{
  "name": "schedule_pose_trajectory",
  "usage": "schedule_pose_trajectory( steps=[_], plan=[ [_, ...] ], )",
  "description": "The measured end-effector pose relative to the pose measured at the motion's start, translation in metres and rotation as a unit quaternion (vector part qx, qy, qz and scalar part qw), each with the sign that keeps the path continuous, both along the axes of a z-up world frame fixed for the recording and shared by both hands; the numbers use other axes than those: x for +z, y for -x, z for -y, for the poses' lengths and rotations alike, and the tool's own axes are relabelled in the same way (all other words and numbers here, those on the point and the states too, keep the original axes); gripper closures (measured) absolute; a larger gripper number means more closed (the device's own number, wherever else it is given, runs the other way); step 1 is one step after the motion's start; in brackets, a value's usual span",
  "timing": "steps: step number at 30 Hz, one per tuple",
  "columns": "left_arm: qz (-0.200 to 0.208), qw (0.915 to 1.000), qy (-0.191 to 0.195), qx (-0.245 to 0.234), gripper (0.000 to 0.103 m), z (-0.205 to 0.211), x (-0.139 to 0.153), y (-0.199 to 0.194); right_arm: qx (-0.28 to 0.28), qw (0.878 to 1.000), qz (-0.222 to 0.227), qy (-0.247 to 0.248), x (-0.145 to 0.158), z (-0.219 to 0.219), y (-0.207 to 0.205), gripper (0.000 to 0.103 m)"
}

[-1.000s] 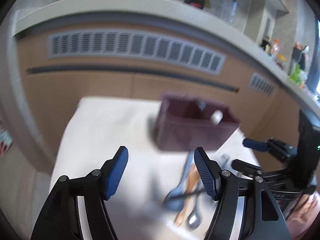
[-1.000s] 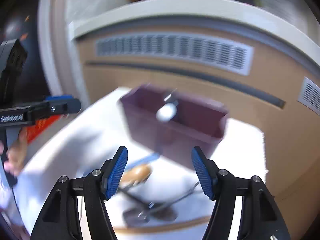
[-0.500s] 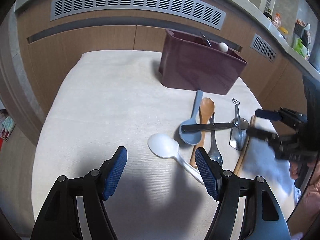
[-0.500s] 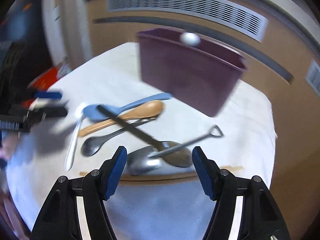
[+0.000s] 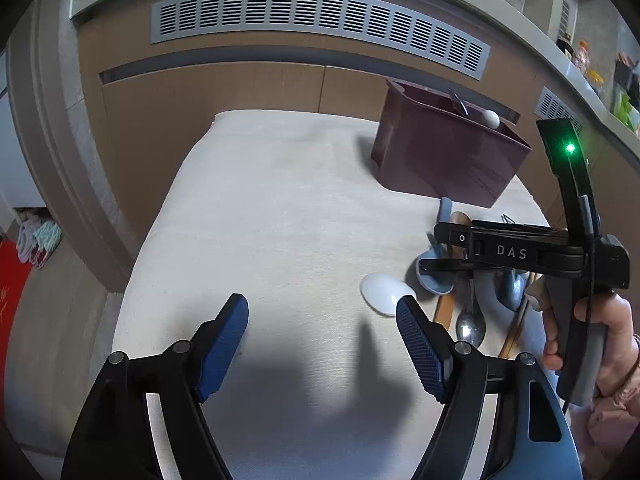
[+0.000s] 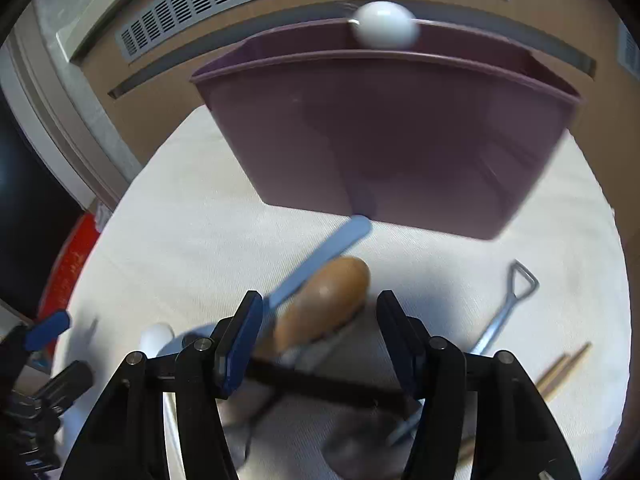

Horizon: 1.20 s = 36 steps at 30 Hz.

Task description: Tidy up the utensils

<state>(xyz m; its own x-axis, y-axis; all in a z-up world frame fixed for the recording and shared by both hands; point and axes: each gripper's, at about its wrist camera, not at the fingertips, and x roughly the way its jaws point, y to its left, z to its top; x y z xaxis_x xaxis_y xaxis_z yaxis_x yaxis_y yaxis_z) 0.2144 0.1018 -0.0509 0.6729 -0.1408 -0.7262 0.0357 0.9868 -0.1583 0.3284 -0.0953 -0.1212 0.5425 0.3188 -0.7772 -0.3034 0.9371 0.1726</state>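
Now my left gripper (image 5: 322, 332) hangs spread over bare worktop (image 5: 260, 220), its jaws just opening wider. Further right, my right gripper (image 6: 318, 326) has been closing, jaws around the wooden spoon (image 6: 324, 300), not pinching yet. It looks light and stiff; I'd hold its handle.

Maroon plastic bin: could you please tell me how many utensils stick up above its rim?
2: a white rounded utensil end at the far rim of the maroon plastic bin, and a dark thin handle left of it. Others may lie hidden inside.
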Motion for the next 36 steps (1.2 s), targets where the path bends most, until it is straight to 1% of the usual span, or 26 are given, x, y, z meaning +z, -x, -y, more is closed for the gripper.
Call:
schedule_pose_trajectory(
  steps=[1,4,6,9,12,15,18,20,21,22,24,25,27,29,30,31,32,33,34,36],
  plan=[
    [-0.002,1.0000,0.003,0.002,0.026,-0.002,-0.001,-0.001,0.009,1.000,0.005,0.009,0.000,-0.006,-0.001,0.048],
    [-0.010,0.9999,0.012,0.004,0.026,-0.006,-0.004,-0.002,0.039,0.999,0.014,0.017,0.000,-0.013,0.000,0.063],
    [-0.012,0.9998,0.018,0.005,0.026,-0.007,-0.004,-0.002,0.059,0.998,0.018,0.023,0.001,-0.015,0.006,0.063],
    [-0.014,0.9997,0.019,0.003,0.026,-0.006,-0.004,-0.002,0.083,0.995,0.031,0.048,0.001,-0.015,0.016,0.067],
    [-0.021,0.9995,0.021,-0.010,0.026,0.000,-0.005,-0.003,0.100,0.993,0.035,0.046,0.006,-0.005,0.029,0.069],
    [-0.034,0.9984,0.032,-0.032,0.026,0.010,-0.006,-0.004,0.094,0.994,0.039,0.041,0.013,0.015,0.040,0.070],
    [-0.060,0.9950,0.058,-0.055,0.026,0.021,-0.009,-0.009,0.074,0.996,0.043,0.027,0.022,0.039,0.047,0.070],
    [-0.083,0.9922,0.071,-0.059,0.029,0.030,-0.011,-0.015,0.059,0.997,0.047,0.021,0.025,0.053,0.054,0.070],
    [-0.090,0.9915,0.073,-0.060,0.035,0.034,-0.012,-0.018,0.050,0.997,0.050,0.016,0.028,0.062,0.056,0.070],
    [-0.098,0.9912,0.068,-0.057,0.042,0.039,-0.013,-0.022,0.045,0.998,0.052,0.011,0.031,0.066,0.058,0.070],
    [-0.110,0.9916,0.054,-0.041,0.046,0.044,-0.017,-0.031,0.037,0.998,0.058,0.006,0.034,0.075,0.060,0.070],
    [-0.109,0.9924,0.047,-0.033,0.046,0.046,-0.016,-0.037,0.034,0.998,0.061,0.001,0.036,0.080,0.062,0.070],
    [-0.110,0.9932,0.031,-0.022,0.050,0.051,-0.016,-0.044,0.031,0.997,0.064,-0.010,0.037,0.088,0.066,0.070],
    [-0.105,0.9941,0.014,-0.024,0.054,0.058,-0.015,-0.050,0.027,0.997,0.065,-0.015,0.038,0.091,0.068,0.070],
    [-0.104,0.9942,0.006,-0.027,0.062,0.061,-0.017,-0.052,0.026,0.997,0.065,-0.016,0.037,0.091,0.069,0.070],
    [-0.100,0.9946,-0.003,-0.029,0.065,0.065,-0.017,-0.052,0.025,0.997,0.067,-0.017,0.037,0.093,0.071,0.070],
    [-0.095,0.9948,-0.001,-0.037,0.065,0.068,-0.017,-0.051,0.024,0.997,0.069,-0.018,0.037,0.096,0.073,0.070],
    [-0.091,0.9944,0.013,-0.053,0.065,0.070,-0.016,-0.048,0.023,0.997,0.071,-0.020,0.038,0.100,0.076,0.070],
    [-0.086,0.9941,0.018,-0.063,0.065,0.073,-0.014,-0.044,0.023,0.997,0.074,-0.021,0.037,0.097,0.075,0.070],
    [-0.070,0.9943,0.010,-0.080,0.065,0.079,-0.009,-0.034,0.024,0.996,0.081,-0.022,0.039,0.099,0.082,0.070]
  ],
)
